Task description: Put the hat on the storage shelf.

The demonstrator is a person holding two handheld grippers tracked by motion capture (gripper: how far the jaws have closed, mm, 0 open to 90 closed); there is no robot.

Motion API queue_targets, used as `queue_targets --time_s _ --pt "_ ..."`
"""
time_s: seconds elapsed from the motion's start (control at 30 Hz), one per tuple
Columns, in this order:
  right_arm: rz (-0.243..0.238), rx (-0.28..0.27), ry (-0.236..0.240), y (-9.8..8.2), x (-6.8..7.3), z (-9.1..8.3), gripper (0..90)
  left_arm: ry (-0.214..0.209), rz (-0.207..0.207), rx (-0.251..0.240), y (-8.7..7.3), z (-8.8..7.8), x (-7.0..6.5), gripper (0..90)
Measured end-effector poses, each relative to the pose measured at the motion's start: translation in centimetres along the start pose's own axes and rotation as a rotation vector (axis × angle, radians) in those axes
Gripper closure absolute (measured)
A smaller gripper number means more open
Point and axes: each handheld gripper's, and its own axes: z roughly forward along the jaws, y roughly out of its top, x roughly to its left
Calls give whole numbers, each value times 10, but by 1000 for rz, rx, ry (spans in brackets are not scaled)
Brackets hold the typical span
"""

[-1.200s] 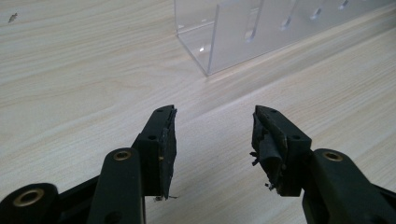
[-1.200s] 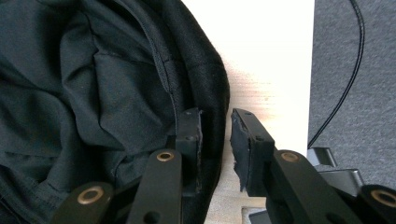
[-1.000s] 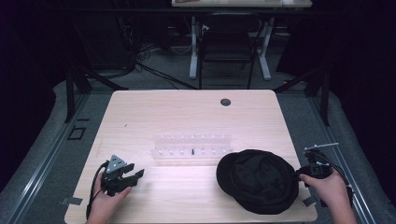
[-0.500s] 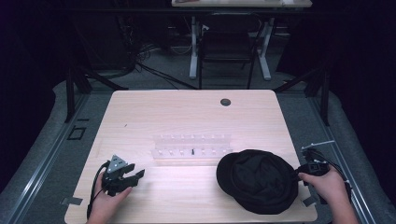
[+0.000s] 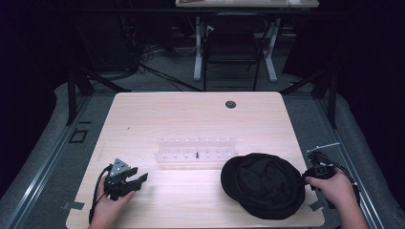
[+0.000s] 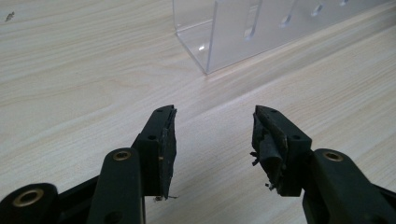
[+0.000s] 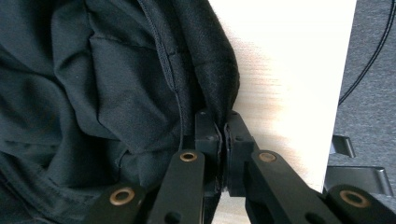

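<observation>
Dark floor and black stands ring your pale wooden table [image 5: 191,114], with a chair [image 5: 232,45] and a second desk beyond its far edge. Near the middle of the table sits a clear plastic rack [image 5: 196,150], a long open trough with a row of holes along its walls; one small dark upright piece shows inside it near the centre, too small to make out, and the other slots look bare.

Your left gripper [image 5: 135,180] rests on the table at the near left, well apart from the rack. In the left gripper view its fingers [image 6: 163,144] are spread wide with nothing between them, bare wood below and a corner of the clear rack ahead.

Your right gripper [image 5: 305,178] sits at the near right edge. In the right gripper view its fingers [image 7: 208,137] are pressed together, pinching the rim of the black cloth hat [image 7: 102,88]. That hat [image 5: 264,184] lies on the near right part of the table, just beside the rack's right end, its dark crumpled lining showing.
</observation>
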Motion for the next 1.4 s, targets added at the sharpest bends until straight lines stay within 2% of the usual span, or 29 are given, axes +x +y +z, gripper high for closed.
queue_targets --time_s 0.07,0.1,0.13,0.17,0.37,0.47,0.5,0.53,0.67,0.77,0.83,0.87,0.9,0.93,1.07,1.1,1.3,1.33,1.37,1.4 --pt "-7 -5 -5 -1 0 -2 872 1 0 0 0 0 0 497" --pt "8 -26 14 -3 0 -1 872 1 -1 0 0 0 0 497" --pt "4 -33 15 -3 -1 -2 874 1 -1 0 0 0 0 497" --pt "-15 -14 21 -3 -1 -5 875 2 -1 -1 0 0 0 497" --pt "-10 -53 45 -7 2 -11 879 1 -2 -1 0 1 -1 497" --pt "-21 -38 48 -7 4 -17 880 1 0 -2 0 1 -1 497" --pt "-8 -60 61 -8 5 -17 881 1 3 -4 0 1 -1 497" --pt "-18 -56 68 -8 5 -19 881 1 3 -5 0 1 -1 497" --pt "4 -76 94 -10 6 -24 881 1 -3 -3 0 1 -1 497" --pt "-8 -70 130 -10 5 -28 881 1 -4 -3 0 1 -1 497" --pt "-11 -67 136 -10 5 -30 881 0 -5 -4 0 1 -1 497" --pt "-38 -41 73 -9 5 -34 881 0 -5 -3 0 1 -1 497" --pt "-26 -58 102 -10 6 -34 881 0 -5 -3 0 1 -1 497" --pt "15 -84 130 -11 9 -32 882 1 -5 -3 0 1 -1 497" --pt "-21 -80 164 -10 8 -37 881 2 -4 -5 0 1 -1 497" --pt "-11 -90 179 -10 8 -38 881 2 -5 -6 0 1 -1 497" --pt "-12 -109 190 -11 12 -44 881 0 -6 -6 0 1 -1 500" --pt "-28 -84 152 -10 12 -47 881 -1 -5 -8 0 1 -1 501" --pt "-17 -95 191 -10 12 -45 881 -1 -4 -8 0 1 -1 501" --pt "-17 -100 186 -11 13 -45 881 -2 -2 -8 0 1 -1 501"
